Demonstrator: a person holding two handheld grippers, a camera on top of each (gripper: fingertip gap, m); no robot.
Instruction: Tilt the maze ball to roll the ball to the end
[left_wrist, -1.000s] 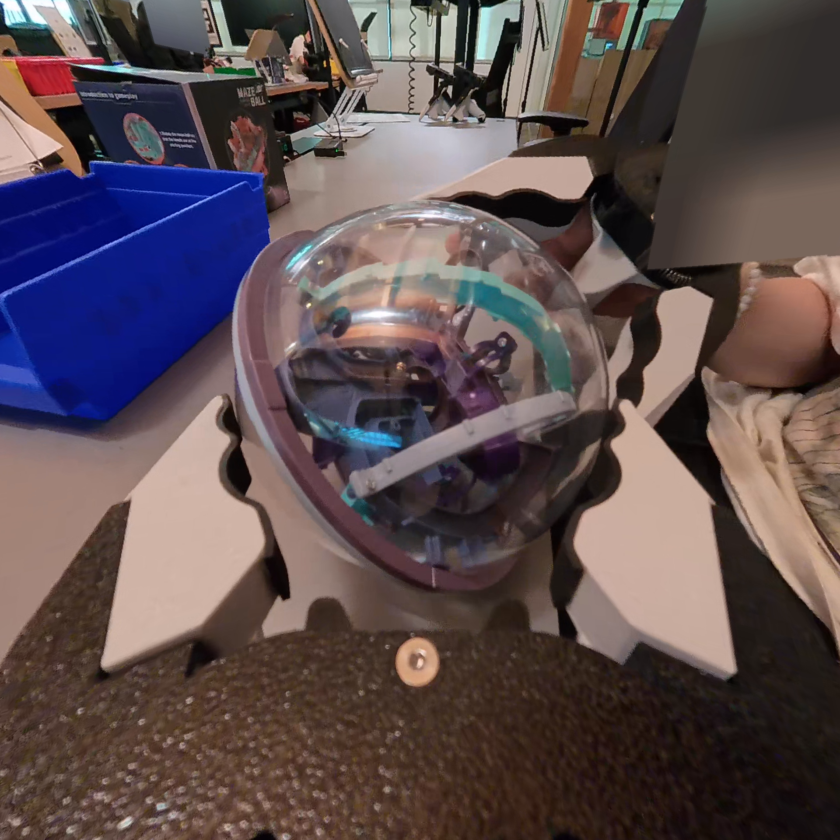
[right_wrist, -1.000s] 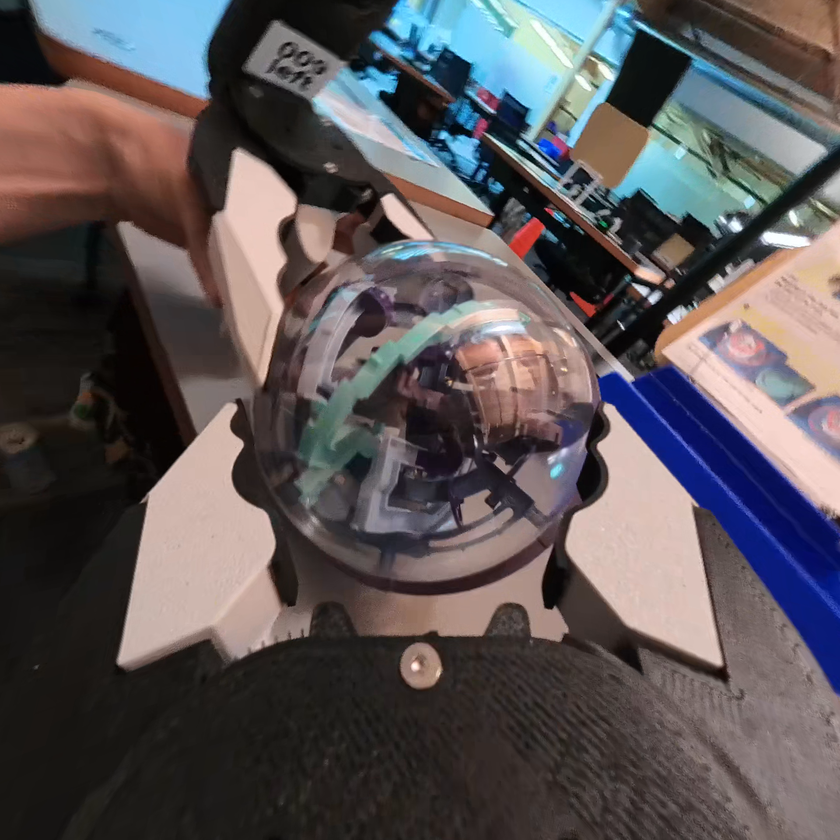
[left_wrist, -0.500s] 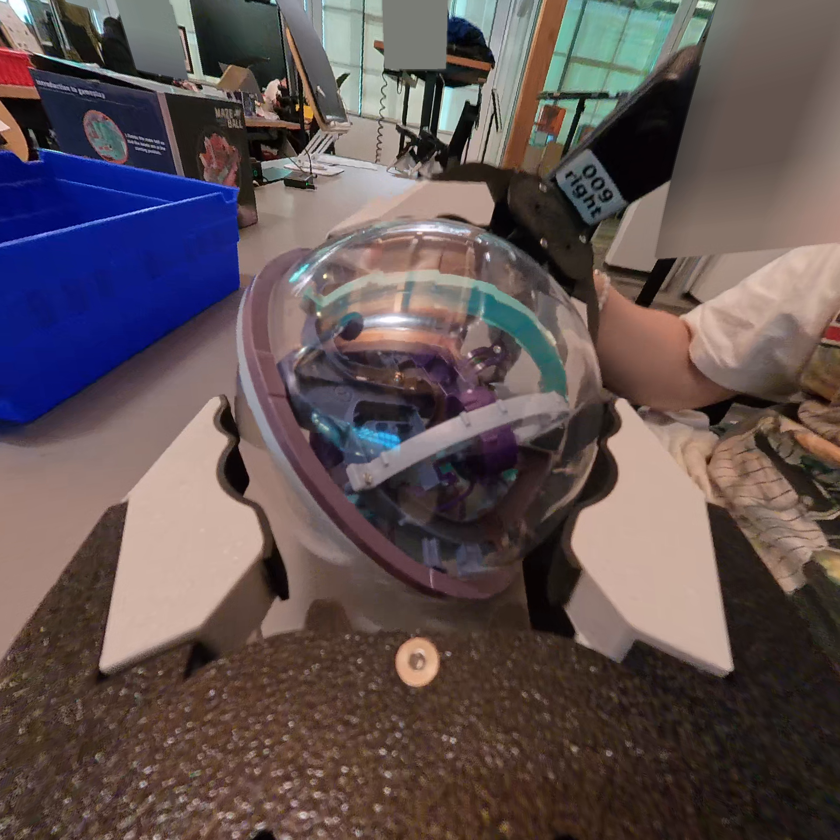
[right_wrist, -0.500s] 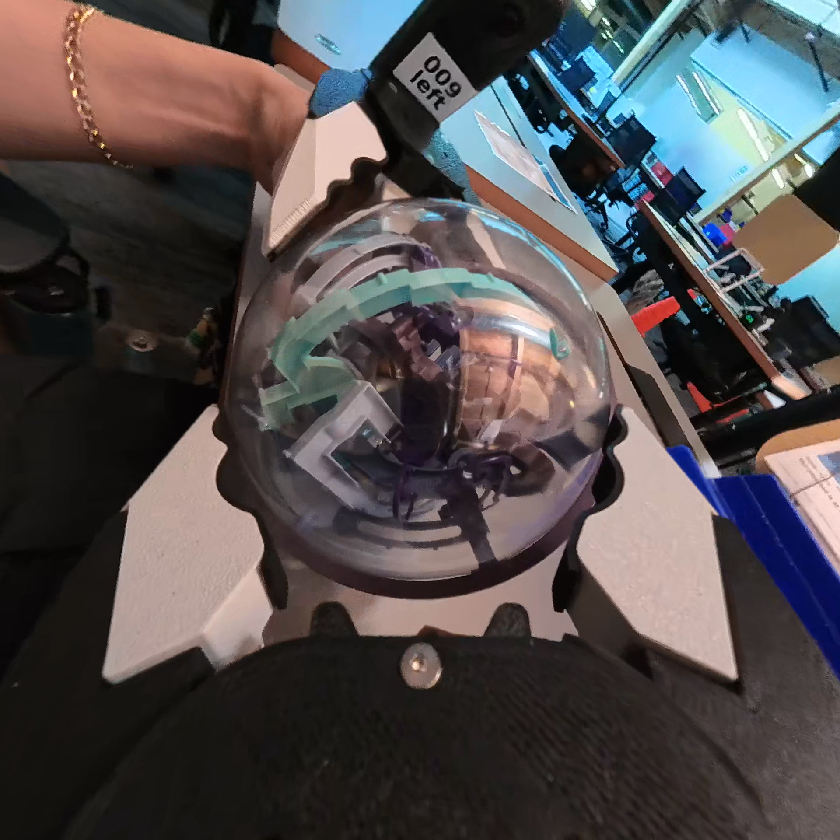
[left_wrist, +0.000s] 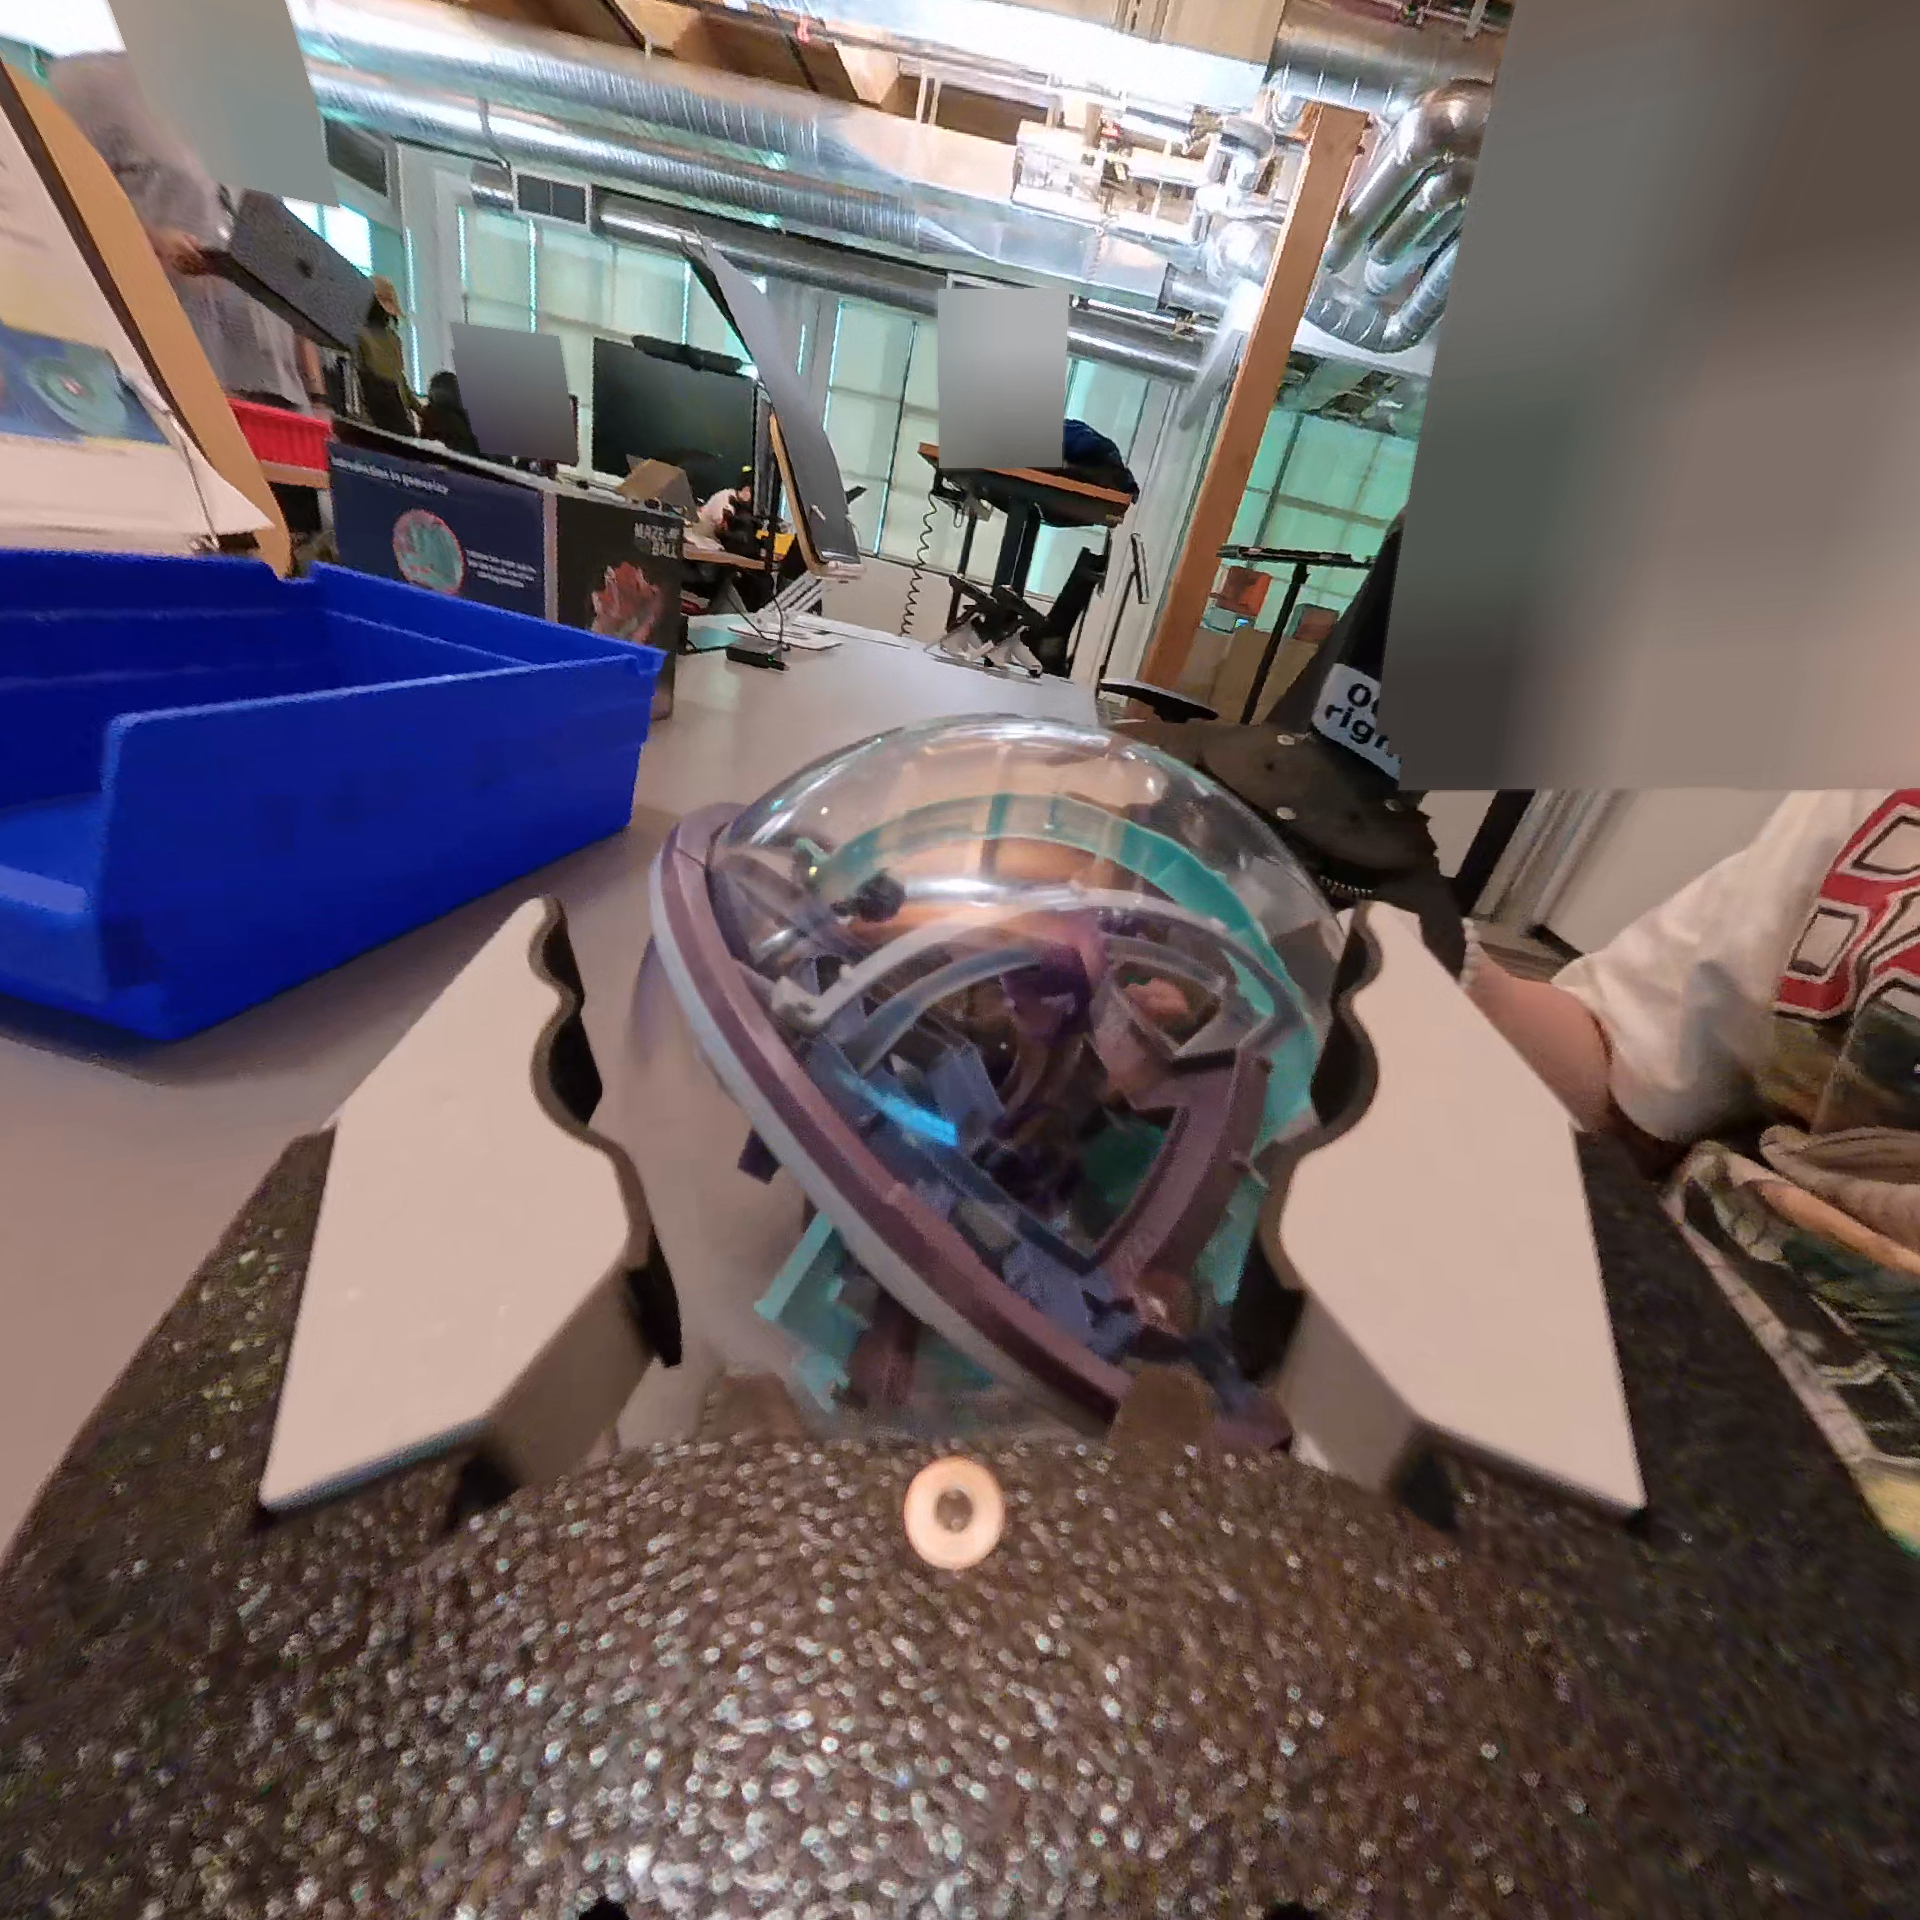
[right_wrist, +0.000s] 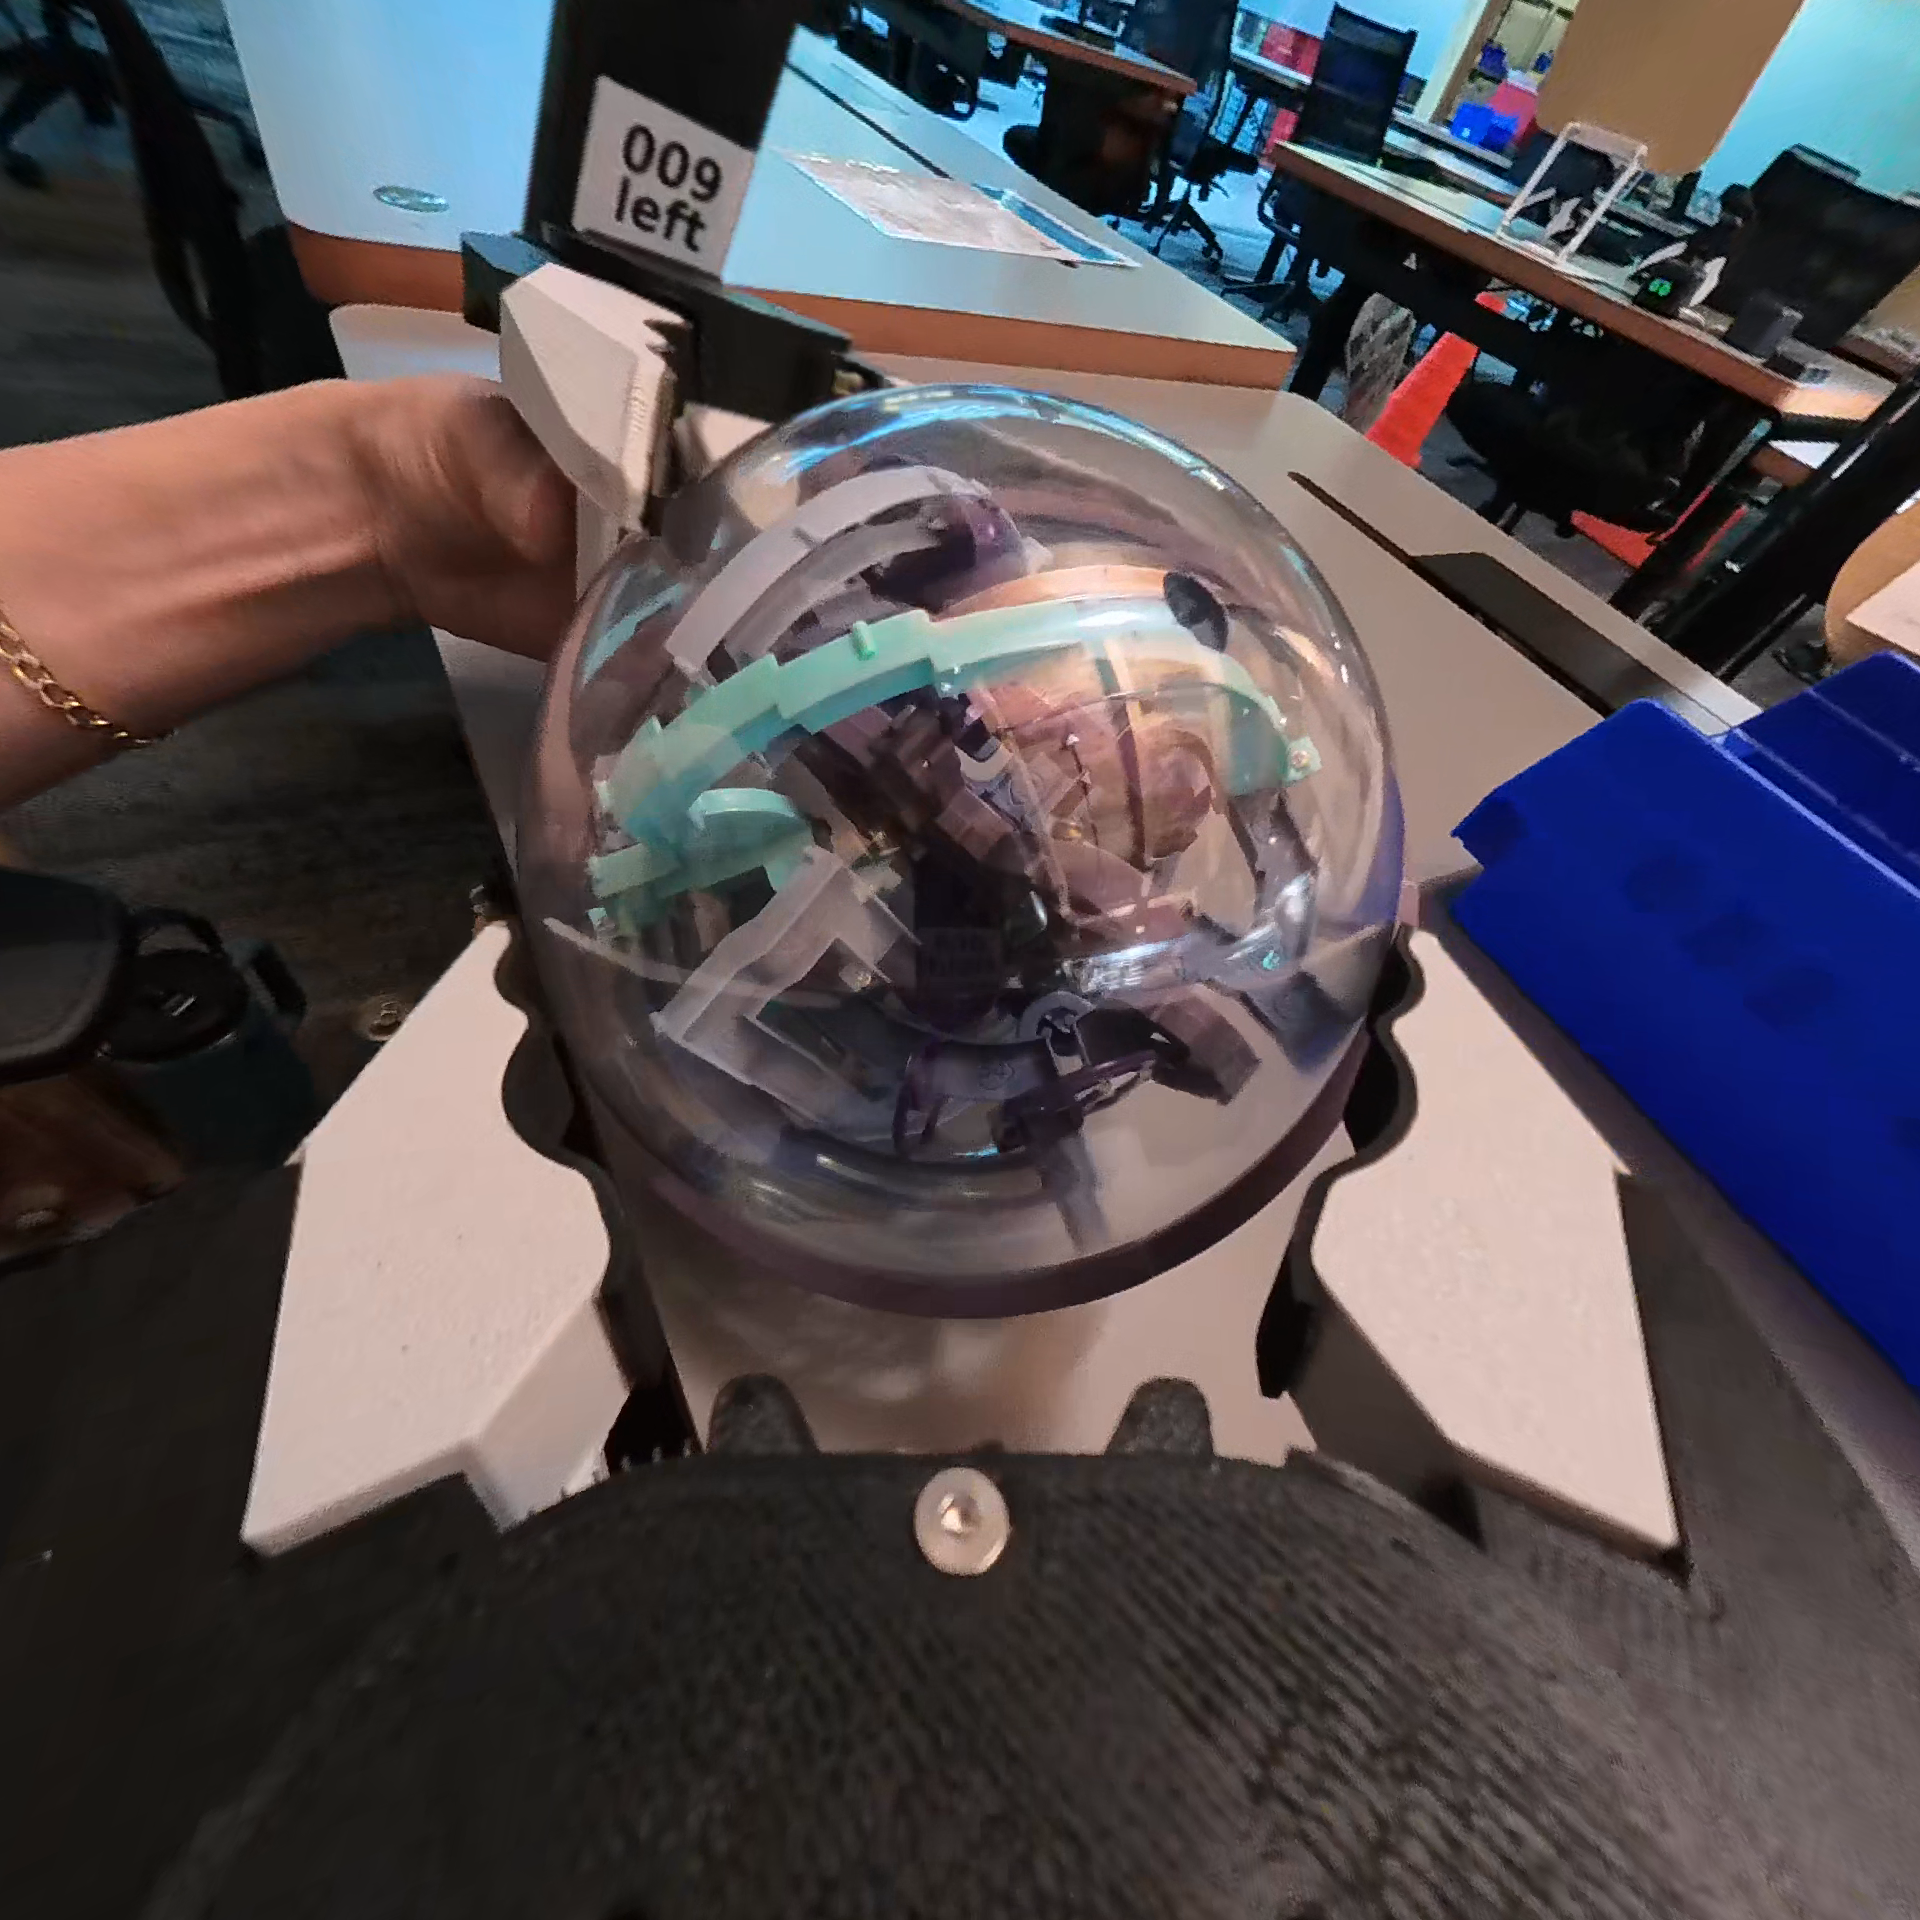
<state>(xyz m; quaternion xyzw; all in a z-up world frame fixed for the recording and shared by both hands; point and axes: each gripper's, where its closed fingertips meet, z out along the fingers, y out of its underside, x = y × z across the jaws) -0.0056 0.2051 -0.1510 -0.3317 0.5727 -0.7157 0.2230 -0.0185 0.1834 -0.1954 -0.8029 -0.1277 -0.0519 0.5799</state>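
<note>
Between both pairs of tongs sits the maze ball (left_wrist: 997, 1039), its purple seam ring (left_wrist: 831, 1132) slanting from upper left to lower right; the clear dome faces up and right. The right gripper (right_wrist: 961, 935) is clamped on the ball; the left gripper (left_wrist: 956, 997) touches it on one side only, a gap showing at its left finger (left_wrist: 457, 1174).

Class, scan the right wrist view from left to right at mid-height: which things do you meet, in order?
Person's bare forearm with a gold chain bracelet → clear plastic maze ball with teal and purple tracks → blue plastic bin.

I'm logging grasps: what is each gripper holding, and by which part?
The right gripper clamps the maze ball by its sides, near the purple rim. The left gripper's left finger stands apart from it.
</note>
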